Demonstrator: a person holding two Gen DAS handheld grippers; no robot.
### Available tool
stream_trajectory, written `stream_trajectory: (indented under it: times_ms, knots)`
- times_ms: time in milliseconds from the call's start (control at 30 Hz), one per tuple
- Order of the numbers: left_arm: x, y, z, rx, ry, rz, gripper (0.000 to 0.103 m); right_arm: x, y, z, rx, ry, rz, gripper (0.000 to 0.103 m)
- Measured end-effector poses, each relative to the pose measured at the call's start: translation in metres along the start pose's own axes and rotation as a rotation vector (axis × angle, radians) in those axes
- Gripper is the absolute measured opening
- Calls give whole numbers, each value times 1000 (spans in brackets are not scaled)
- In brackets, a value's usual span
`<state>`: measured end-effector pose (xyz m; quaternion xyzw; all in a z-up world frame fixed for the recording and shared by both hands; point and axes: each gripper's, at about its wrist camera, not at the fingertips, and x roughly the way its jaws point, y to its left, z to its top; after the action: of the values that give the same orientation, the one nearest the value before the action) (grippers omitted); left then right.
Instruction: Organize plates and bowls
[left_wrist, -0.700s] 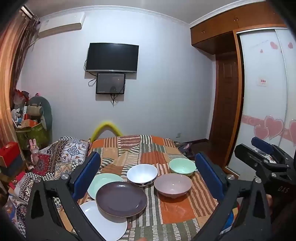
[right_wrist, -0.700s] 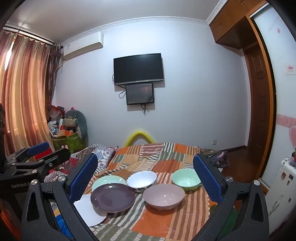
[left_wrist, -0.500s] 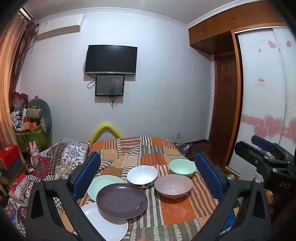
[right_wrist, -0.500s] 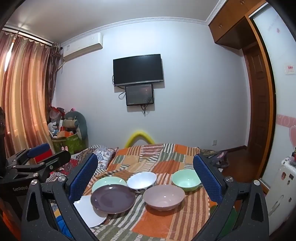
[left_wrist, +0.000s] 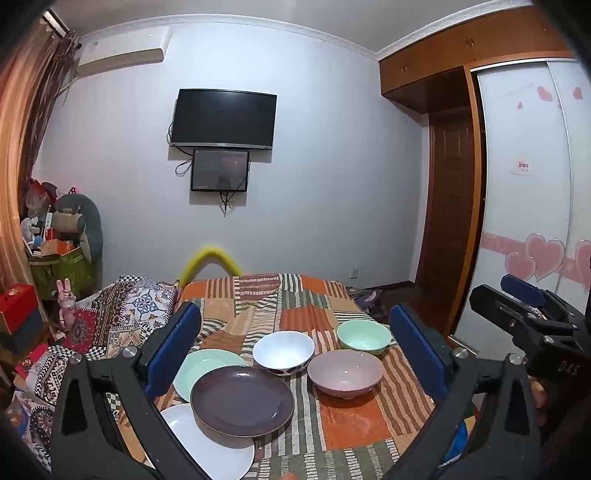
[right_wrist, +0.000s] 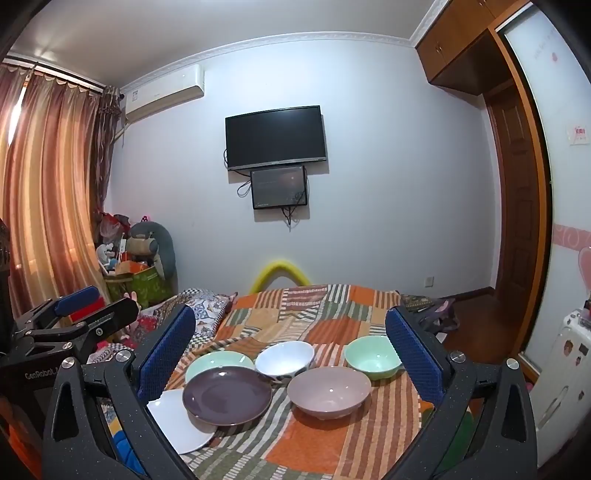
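On the striped patchwork cloth lie a dark purple plate, a white plate partly under it, and a mint green plate behind it. A white bowl, a pink bowl and a mint green bowl stand to the right. My left gripper is open and empty, held above and short of the dishes. My right gripper is open and empty too, over the same dishes: purple plate, pink bowl, green bowl, white bowl.
The cloth covers a table that runs toward the far wall. A patterned quilt lies on the left. A wardrobe with heart stickers stands on the right. The other gripper shows at the right edge of the left wrist view.
Both views have drifted very slightly; the dishes sit where they were and both grippers stay open.
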<state>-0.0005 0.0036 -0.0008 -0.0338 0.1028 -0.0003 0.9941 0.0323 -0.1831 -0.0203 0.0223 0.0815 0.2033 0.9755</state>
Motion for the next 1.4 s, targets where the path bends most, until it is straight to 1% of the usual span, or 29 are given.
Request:
stream_trajectory:
  times_ms: [600,1400]
  knots:
    - [1,-3,-4,17,-5,4,103,0,3,-2,6,5,10,103]
    - [1,-4,-3,16,2,-2,103,1,1,-2,10,12,15,103]
